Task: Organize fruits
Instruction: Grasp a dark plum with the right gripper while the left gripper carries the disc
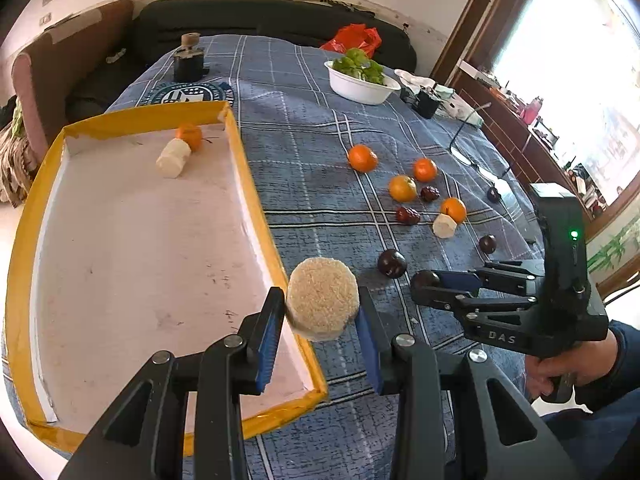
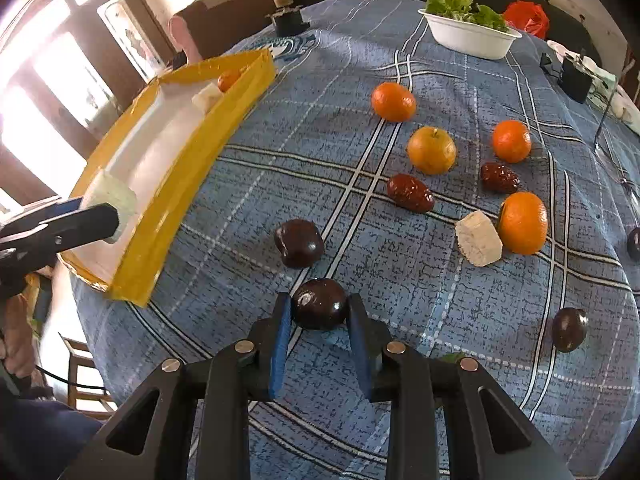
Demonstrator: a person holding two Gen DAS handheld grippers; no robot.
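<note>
Over the tray rim [image 1: 256,184], left jaws pinching cane chunk [image 1: 322,300], cut end up, right jaws pinching dark fruit [image 2: 319,309]

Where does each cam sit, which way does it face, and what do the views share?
Left wrist: on the left gripper, looking down at the yellow tray rim; it holds a pale cut chunk; right gripper and hand show.
Right wrist: on the right gripper, looking down at the tablecloth, shut on a dark plum; left gripper shows.
Shared: tray, oranges, salad bowl.

White bowl [image 1: 362,86] of greens, red bag [image 1: 354,38], black jar [image 1: 188,62].
</note>
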